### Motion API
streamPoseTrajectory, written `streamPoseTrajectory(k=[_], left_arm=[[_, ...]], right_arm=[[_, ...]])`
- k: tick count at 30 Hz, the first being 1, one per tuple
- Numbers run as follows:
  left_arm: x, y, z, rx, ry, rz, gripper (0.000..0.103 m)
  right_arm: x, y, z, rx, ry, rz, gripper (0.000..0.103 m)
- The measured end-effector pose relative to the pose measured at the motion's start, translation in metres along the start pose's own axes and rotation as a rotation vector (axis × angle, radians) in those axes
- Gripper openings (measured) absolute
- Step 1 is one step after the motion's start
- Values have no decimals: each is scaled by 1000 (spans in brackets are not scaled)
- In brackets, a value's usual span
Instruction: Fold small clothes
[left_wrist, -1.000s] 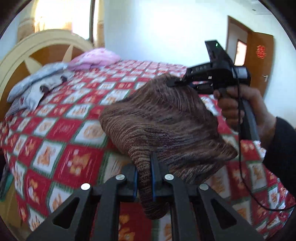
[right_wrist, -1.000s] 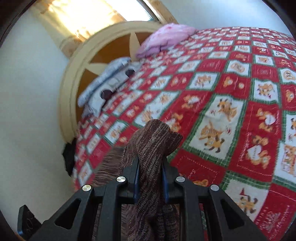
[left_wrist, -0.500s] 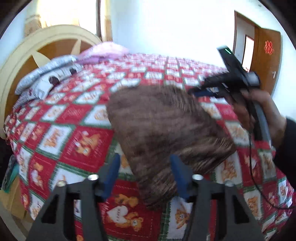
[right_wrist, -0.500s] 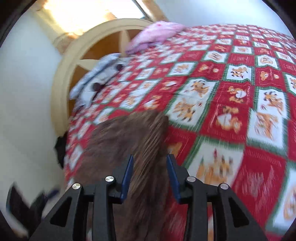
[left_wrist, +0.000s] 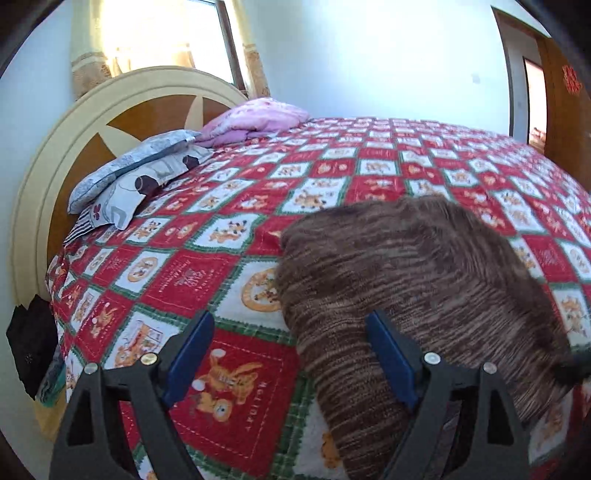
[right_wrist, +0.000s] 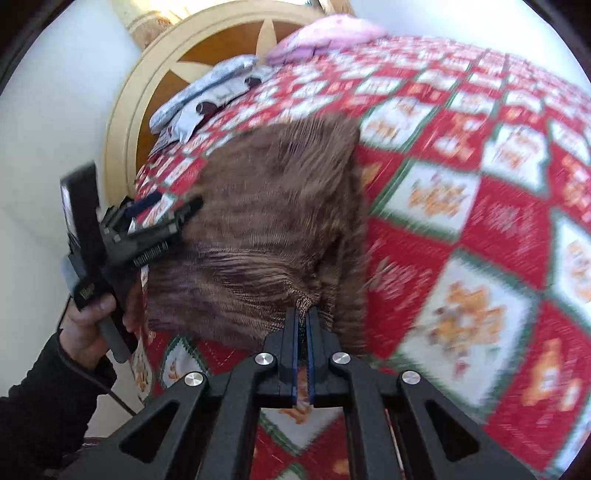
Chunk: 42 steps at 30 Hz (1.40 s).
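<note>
The knit (left_wrist: 413, 280) lies folded on the bed (left_wrist: 229, 206). The right tool (right_wrist: 303, 325) pinches its near edge; the left tool (left_wrist: 291, 350) gapes at its other side. Next, probably: free that edge.

A bed (left_wrist: 258, 229) in a red patchwork quilt carries a brown knit garment (left_wrist: 406, 280) by the right finger, grey pillows (left_wrist: 129, 181) and a pink pillow (left_wrist: 258, 118) far beyond the left.

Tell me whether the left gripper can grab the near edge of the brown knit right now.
Probably yes. The left gripper is open, and the brown knit lies flat on the quilt with one blue pad already over its near edge; nothing blocks it.
</note>
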<state>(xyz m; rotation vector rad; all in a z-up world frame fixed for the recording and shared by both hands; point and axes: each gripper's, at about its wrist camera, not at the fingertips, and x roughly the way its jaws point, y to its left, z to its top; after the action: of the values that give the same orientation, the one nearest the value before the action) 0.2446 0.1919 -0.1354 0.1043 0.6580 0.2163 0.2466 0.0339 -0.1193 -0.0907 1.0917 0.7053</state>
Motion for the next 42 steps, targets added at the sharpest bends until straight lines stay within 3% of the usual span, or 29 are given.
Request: streamPoseTrajectory(k=[3,6,12,15,17,19,29,42], left_arm=[[-3,-3,-7,14,-5,3,92],[1,3,-8,-20,8,-12,100],[1,3,-9,-24,28,-16,101],[-6,3,-10,-25,37,-29,101],[-14,2,-11,-17,46,-27,101],[-24,1,-11,-11,52,-26,101],[-77,2,-16,-10,29,-107,101],[-139,-8,-14,22,-94,-164,101]], right_arm=[[-7,-5,-4,-16,20,-50,2],[19,-10,-16,-20,81,-90,2],[22,2,-21,-81,42,-158,3],[17,-3,-23,-45,29,-141,3],[10,-8,-26,11,3,-135,21],[5,-5,-29,34,-24,-160,32],[-59,43,-52,39,-211,-191,44],[-120,93,-82,-1,-382,-277,51]])
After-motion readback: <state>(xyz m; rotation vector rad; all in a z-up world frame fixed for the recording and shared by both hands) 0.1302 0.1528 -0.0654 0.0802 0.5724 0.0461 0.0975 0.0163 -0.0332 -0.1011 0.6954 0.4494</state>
